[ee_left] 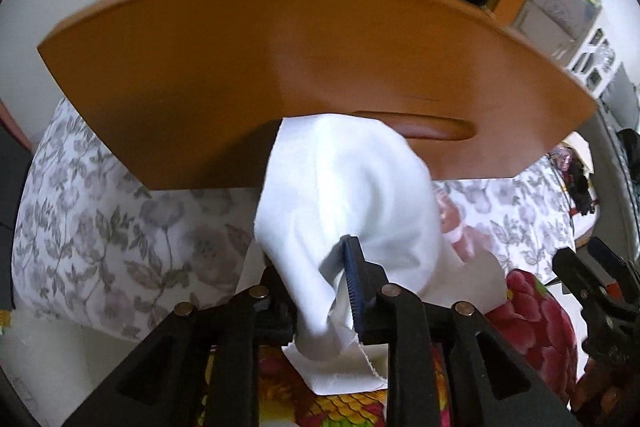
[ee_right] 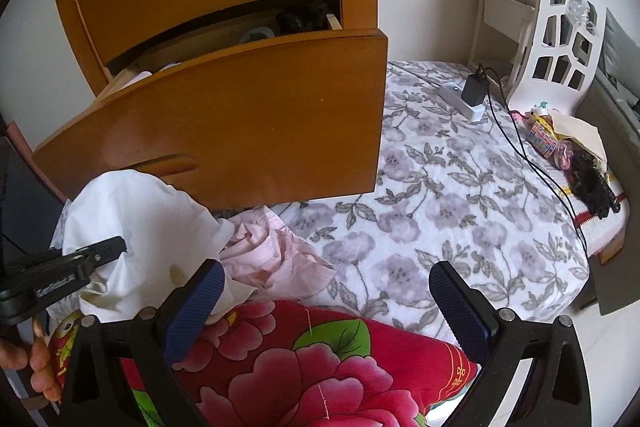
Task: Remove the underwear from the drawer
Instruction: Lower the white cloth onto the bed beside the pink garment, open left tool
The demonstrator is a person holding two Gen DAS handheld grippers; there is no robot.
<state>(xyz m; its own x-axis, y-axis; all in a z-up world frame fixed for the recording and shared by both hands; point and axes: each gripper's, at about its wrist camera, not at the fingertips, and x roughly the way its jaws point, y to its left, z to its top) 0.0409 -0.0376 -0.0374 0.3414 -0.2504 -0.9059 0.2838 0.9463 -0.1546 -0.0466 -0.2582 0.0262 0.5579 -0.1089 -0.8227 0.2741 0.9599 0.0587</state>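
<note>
My left gripper (ee_left: 340,287) points steeply down over the bed, a white piece of underwear (ee_left: 348,187) bunched between its fingers; whether the pads press the cloth or have let go of it I cannot tell; no earlier view bears on that. The white garment lies outside the wooden drawer (ee_right: 248,115), just below its pulled-out front, draped toward the floral bedsheet (ee_right: 460,207). Beside it, touching its right edge, I see a pink garment (ee_right: 276,259) crumpled on the sheet; both sit at the border of a red flowered quilt (ee_right: 320,367). My right gripper (ee_right: 324,303) hangs above that quilt, jaws spread wide, nothing between the blue pads (ee_right: 460,307). Dark items remain inside the drawer.
</note>
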